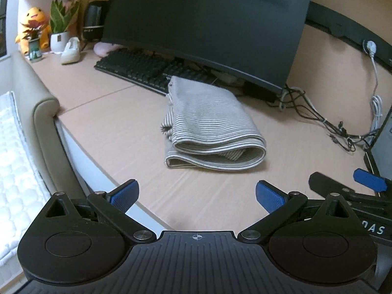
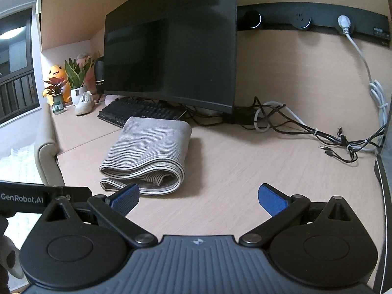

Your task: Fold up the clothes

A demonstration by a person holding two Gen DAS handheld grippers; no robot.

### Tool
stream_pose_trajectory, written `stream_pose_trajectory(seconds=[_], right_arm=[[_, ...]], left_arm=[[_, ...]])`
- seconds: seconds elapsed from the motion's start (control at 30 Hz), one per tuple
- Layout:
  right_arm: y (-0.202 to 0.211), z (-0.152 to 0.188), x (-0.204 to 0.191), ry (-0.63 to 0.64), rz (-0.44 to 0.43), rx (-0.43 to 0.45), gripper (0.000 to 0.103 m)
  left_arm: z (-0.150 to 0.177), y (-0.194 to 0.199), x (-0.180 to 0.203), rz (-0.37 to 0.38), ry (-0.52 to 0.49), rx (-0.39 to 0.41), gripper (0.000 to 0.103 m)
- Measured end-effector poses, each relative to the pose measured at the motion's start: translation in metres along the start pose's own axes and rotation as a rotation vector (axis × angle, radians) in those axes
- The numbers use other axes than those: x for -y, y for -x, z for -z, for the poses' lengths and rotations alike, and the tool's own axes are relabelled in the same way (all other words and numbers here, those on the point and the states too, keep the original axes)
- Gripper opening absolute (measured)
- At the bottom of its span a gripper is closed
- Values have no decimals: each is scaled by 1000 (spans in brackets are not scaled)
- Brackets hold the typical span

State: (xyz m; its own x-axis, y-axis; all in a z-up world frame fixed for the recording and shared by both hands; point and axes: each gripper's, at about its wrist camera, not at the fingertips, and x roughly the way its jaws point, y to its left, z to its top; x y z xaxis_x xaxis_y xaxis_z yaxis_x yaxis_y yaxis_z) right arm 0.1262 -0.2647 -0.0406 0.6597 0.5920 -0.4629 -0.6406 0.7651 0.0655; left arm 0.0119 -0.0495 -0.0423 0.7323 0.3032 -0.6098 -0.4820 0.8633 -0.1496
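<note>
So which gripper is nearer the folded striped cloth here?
Right, narrowly. The right gripper has its left fingertip overlapping the folded striped cloth's near edge. The left gripper hangs open with bare desk before the cloth.

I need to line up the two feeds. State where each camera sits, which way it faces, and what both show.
Left wrist: on the left gripper, facing the folded striped cloth straight ahead; the right gripper peeks in.
Right wrist: on the right gripper, facing the desk, cloth off to its left.
Shared: cloth, monitor, keyboard.
</note>
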Motion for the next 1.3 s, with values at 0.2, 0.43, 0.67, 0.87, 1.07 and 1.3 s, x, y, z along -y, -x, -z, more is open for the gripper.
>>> stream_pose_trajectory(seconds=[0.2, 0.43, 0.67, 0.87, 1.07, 1.3], right_arm=[[1, 4, 6, -11, 3, -24, 103], [5, 7, 8, -6, 1, -19, 103], [6, 13, 10, -2, 11, -26, 103], [5, 21, 14, -19, 26, -45, 103], [9, 26, 15, -13, -2, -39, 103], [13, 26, 9, 9, -9, -14, 103]], left_arm=[[5, 3, 5, 4, 2, -9, 103], [11, 4, 9, -15, -1, -18, 103], [17, 4, 13, -26, -22, -7, 103], [22, -3, 14, -33, 2, -41, 103], [25, -4, 18, -43, -54, -38, 103], [25, -5, 17, -52, -61, -38, 103]])
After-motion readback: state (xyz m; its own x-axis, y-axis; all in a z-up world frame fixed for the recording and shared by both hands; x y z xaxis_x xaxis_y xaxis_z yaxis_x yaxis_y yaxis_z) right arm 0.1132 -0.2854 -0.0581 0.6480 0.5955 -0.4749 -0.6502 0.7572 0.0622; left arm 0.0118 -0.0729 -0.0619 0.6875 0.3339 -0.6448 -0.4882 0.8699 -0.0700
